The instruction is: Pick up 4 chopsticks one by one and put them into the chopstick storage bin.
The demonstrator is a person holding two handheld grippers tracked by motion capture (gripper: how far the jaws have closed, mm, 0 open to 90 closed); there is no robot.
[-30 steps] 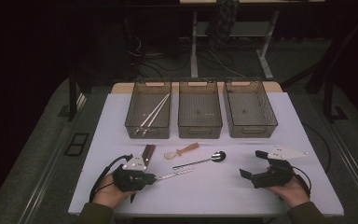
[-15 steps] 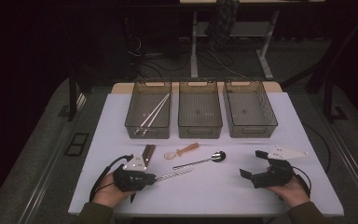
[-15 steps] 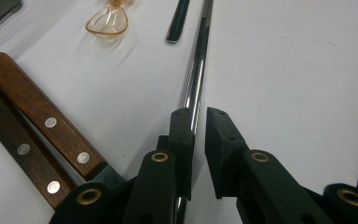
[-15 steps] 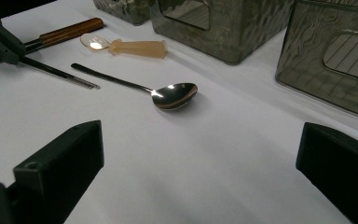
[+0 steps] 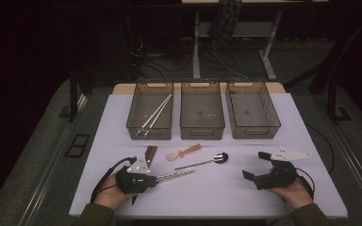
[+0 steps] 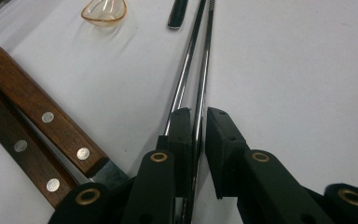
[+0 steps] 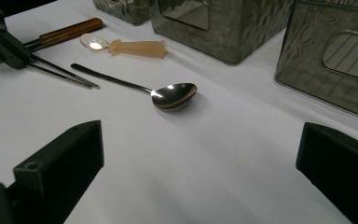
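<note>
White table (image 5: pixel 226 188): left claw (image 6: pixel 198 121) clamped on metal chopsticks (image 6: pixel 196 56); right claw (image 7: pixel 200 154) wide, empty.

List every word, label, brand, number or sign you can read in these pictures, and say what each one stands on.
None: no readable text in any view.
The three bins, metal spoon, plastic spoon, knife handles and metal chopsticks carry no visible lettering.

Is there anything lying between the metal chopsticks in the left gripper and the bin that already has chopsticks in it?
Nothing blocks a lifted path. Between the metal chopsticks and the left bin lie only the wooden-handled knife and the small amber spoon, flat on the table.
</note>
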